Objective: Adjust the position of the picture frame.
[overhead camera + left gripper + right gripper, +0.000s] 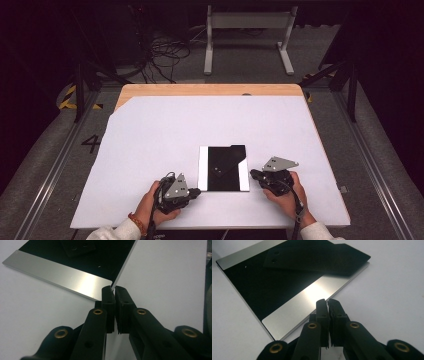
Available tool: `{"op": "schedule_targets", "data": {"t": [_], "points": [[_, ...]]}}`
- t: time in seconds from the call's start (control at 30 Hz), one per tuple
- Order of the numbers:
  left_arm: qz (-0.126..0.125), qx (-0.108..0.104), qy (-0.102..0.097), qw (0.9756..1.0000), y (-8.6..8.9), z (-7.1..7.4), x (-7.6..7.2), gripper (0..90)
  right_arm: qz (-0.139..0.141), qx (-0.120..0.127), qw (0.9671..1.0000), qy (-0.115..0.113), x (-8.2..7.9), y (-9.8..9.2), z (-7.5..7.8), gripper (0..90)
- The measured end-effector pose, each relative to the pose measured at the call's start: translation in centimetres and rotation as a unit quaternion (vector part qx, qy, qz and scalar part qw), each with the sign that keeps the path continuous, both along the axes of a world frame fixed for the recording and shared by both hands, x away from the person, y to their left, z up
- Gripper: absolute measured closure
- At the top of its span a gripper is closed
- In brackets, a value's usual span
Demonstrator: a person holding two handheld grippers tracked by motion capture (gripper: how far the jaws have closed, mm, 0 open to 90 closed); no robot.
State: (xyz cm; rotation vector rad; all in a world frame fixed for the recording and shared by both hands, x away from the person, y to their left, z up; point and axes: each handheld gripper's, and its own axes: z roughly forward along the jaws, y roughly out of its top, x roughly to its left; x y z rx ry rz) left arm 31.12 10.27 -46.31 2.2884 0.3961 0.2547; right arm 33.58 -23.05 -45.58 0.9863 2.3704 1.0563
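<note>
Here, a flat rectangular plate with a black middle and silver metal strips along two sides (223, 168) lies on the white table cover (150, 140), between the two grippers. The left gripper (195, 191) has its jaws clenched on the plate's near left corner edge. The right gripper (253, 174) pinches the plate's right silver edge, jaws closed tight.

Dim surroundings, glare on silver bands

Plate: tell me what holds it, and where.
Both grippers. The left gripper is shut on the plate's near-left corner; the right gripper is shut on its right edge.
</note>
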Motion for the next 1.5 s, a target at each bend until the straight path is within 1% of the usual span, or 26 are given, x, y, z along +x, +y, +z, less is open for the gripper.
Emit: {"op": "schedule_targets", "data": {"t": [0.1, 0.17, 0.23, 0.33, 0.4, 0.5, 0.63, 0.67, 0.73, 0.83, 0.9, 0.93, 0.97, 1.0, 1.03, 1.07, 1.23, 1.37, 1.4, 1.5], "points": [[0.0, 0.014, -0.002, 0.9999, -0.6, -0.3, 0.1, 86.3, 0.003, -0.001, 1.0, 0.005, -0.1, 0.2, -0.3, 87.9], [-0.003, 0.013, -0.004, 0.9999, -0.6, -0.3, 0.3, 86.5, 0.006, 0.003, 0.9999, 0.011, -0.2, 0.2, -0.2, 87.9], [0.0, 0.014, -0.006, 0.9999, -0.7, -0.3, 0.3, 87.0, 0.01, 0.003, 0.9999, 0.013, -0.2, 0.4, -0.3, 87.9], [0.002, 0.021, -0.007, 0.9998, -0.7, -0.3, 0.2, 87.9, 0.021, 0.0, 0.9996, 0.017, -0.4, 0.7, -0.2, 89.8], [0.001, 0.019, -0.008, 0.9998, -0.7, -0.3, 0.3, 87.9, 0.023, -0.002, 0.9996, 0.018, -0.4, 0.7, -0.2, 90.0], [0.006, 0.012, -0.003, 0.9999, -0.5, -0.4, 0.4, 88.0, 0.037, -0.002, 0.999, 0.026, -0.4, 0.7, -0.1, 90.0], [0.008, 0.014, -0.004, 0.9999, -0.5, -0.3, 0.5, 88.4, 0.036, -0.001, 0.999, 0.027, -0.5, 0.7, -0.1, 90.0], [0.012, 0.016, -0.005, 0.9998, -0.4, -0.3, 0.5, 88.4, 0.038, -0.001, 0.9989, 0.028, -0.5, 0.7, -0.1, 90.0], [0.013, 0.016, -0.004, 0.9998, -0.3, -0.3, 0.6, 88.4, 0.041, -0.001, 0.9986, 0.033, -0.5, 0.8, -0.1, 90.0], [0.017, 0.02, -0.008, 0.9996, -0.2, -0.3, 0.7, 88.2, 0.049, 0.001, 0.998, 0.039, -0.5, 1.0, 0.0, 90.0], [0.021, 0.019, -0.009, 0.9995, -0.1, -0.3, 0.9, 88.0, 0.051, 0.0, 0.998, 0.038, -0.5, 1.1, 0.0, 90.0], [0.022, 0.022, -0.009, 0.9995, 0.1, -0.2, 1.0, 88.0, 0.053, -0.001, 0.9979, 0.038, -0.6, 1.2, 0.0, 90.0], [0.023, 0.023, -0.01, 0.9994, 0.1, -0.2, 1.1, 87.9, 0.057, -0.007, 0.9978, 0.032, -0.7, 1.3, 0.0, 90.0], [0.028, 0.023, -0.009, 0.9993, 0.3, -0.2, 1.3, 87.9, 0.061, -0.016, 0.9978, 0.021, -1.0, 1.7, -0.1, 90.0], [0.028, 0.023, -0.009, 0.9993, 0.3, -0.2, 1.3, 87.9, 0.061, -0.016, 0.9978, 0.021, -1.0, 1.7, -0.1, 90.0], [0.034, 0.019, -0.006, 0.9992, 0.5, -0.3, 1.5, 87.9, 0.063, -0.019, 0.9977, 0.016, -1.1, 1.9, -0.1, 90.0], [0.037, 0.021, -0.006, 0.9991, 0.6, -0.2, 1.8, 87.9, 0.067, -0.016, 0.9975, 0.019, -1.1, 2.1, -0.1, 90.0], [0.044, 0.018, -0.003, 0.9989, 0.9, -0.2, 2.1, 87.9, 0.071, -0.018, 0.9971, 0.019, -1.3, 2.3, -0.1, 90.0], [0.049, 0.016, 0.0, 0.9987, 0.9, -0.3, 2.2, 87.9, 0.073, -0.018, 0.997, 0.019, -1.3, 2.4, -0.1, 90.0], [0.048, 0.016, -0.001, 0.9987, 1.0, -0.2, 2.4, 88.0, 0.073, -0.021, 0.9969, 0.02, -1.3, 2.6, -0.1, 90.0]]}}
